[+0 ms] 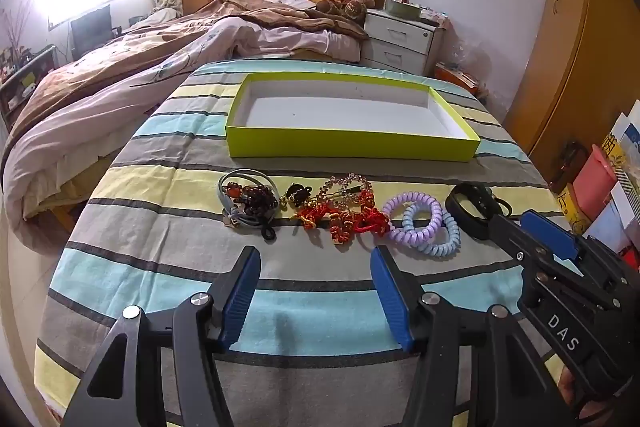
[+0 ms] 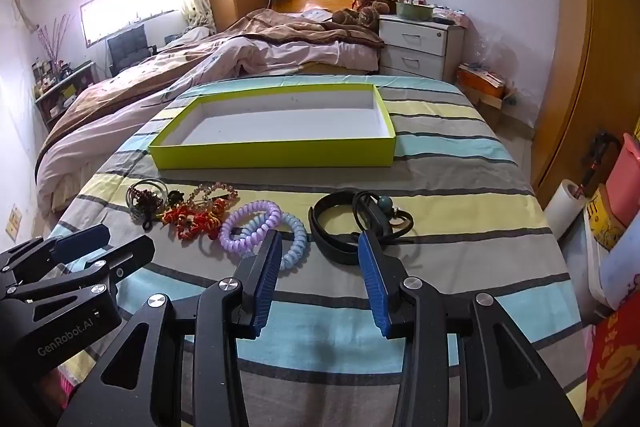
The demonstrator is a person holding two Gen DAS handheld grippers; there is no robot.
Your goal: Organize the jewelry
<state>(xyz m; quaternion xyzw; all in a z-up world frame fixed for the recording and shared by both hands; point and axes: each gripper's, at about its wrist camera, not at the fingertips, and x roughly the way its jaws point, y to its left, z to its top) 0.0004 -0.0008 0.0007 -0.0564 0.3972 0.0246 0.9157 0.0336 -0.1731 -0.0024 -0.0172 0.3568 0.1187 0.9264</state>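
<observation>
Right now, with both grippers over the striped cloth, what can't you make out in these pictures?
- Black strap, left wrist view: its right end is hidden behind the right gripper.
- Red cord tangle, right wrist view: too knotted to count pieces.
- Dark bead bracelets, left wrist view: overlapping, number unclear.
- Yellow-green box: near inner wall hidden by its own rim.

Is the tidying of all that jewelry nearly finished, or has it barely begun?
Barely begun. Done: nothing, since the green box is bare inside. In hand: nothing; the left gripper and right gripper hover with jaws open. Left: the whole row on the striped cloth, namely the bead bracelets, the red cords, the purple coil, the blue coil and the black band.
</observation>
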